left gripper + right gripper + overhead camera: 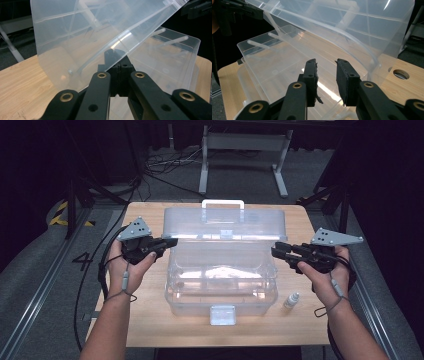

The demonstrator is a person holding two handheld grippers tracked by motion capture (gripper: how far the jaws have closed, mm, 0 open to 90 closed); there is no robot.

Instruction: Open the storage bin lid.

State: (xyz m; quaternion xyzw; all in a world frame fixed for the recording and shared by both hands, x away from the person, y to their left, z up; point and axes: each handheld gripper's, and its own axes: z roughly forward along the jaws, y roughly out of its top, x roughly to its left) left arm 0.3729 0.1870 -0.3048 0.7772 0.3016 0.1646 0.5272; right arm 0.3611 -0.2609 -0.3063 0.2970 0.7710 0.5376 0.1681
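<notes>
Wooden table (150,320), small bottle (292,300) beside clear box (220,285) (lid (225,222) raised)

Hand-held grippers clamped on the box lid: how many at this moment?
1. The left hand-held gripper is shut on the lid edge. The right hand-held gripper is open, near the lid's other side, not gripping.

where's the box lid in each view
high view: lid raised at the table's far middle, left gripper at its left edge
left gripper view: upper centre, jaws shut on its edge
right gripper view: across the top
shared landmark: the clear box under it
</notes>
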